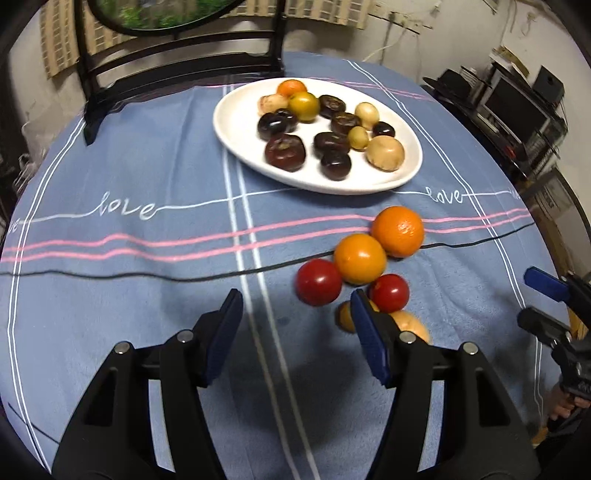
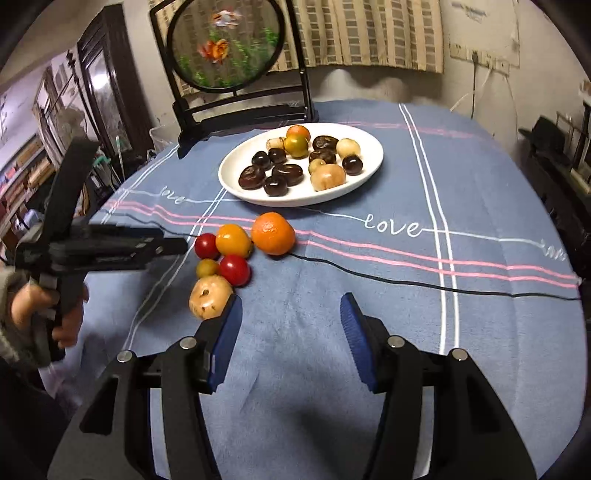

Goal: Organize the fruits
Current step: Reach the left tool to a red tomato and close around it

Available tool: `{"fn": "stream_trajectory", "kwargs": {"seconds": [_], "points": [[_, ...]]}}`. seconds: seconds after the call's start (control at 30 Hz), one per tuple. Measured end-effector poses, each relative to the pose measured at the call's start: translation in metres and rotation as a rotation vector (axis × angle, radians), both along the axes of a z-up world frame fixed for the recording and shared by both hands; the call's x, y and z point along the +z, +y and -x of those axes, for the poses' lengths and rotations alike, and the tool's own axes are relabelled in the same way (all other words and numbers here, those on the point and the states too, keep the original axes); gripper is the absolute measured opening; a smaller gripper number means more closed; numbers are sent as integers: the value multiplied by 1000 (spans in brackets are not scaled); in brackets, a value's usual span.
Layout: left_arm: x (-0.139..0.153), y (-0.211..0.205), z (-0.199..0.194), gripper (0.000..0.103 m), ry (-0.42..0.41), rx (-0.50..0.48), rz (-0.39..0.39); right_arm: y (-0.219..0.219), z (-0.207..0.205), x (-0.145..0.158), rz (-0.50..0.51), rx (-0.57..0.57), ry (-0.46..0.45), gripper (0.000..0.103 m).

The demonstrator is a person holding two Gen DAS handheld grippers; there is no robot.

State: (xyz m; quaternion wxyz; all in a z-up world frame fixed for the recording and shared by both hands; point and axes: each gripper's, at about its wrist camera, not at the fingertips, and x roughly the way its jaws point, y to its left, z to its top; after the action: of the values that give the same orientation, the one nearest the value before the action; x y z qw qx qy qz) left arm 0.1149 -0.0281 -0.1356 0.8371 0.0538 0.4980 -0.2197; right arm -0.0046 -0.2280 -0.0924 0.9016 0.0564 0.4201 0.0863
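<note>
The left gripper (image 1: 295, 332) hovers empty, fingers apart; right of it, before the white oval plate (image 1: 236, 122), lie loose oranges and red tomatoes (image 1: 318, 282); the right gripper (image 2: 291, 332) is likewise parted; judging so, picking one comes next.

Blue fleece tablecloth (image 2: 480, 184) with pink stripes and white "love" lettering; at its far edge, round goldfish picture in black stand (image 2: 225, 48); behind that, beige checked curtain (image 2: 369, 33).
</note>
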Motion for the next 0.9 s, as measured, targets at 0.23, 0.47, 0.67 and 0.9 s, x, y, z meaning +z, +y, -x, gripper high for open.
{"fn": "stream_trajectory", "kwargs": {"seconds": [0.23,0.47,0.67,0.9], "points": [[-15,-13,-16,62,4,-38,-38,-9,20,8,29,-80,-4,56],[-14,27,-16,70,14,38,-34,-7,24,12,47,-96,-8,56],[-5,51,-10,70,5,75,-7,2,17,8,43,-61,5,56],[-11,8,-5,70,6,-53,-7,0,20,10,64,-70,4,56]]}}
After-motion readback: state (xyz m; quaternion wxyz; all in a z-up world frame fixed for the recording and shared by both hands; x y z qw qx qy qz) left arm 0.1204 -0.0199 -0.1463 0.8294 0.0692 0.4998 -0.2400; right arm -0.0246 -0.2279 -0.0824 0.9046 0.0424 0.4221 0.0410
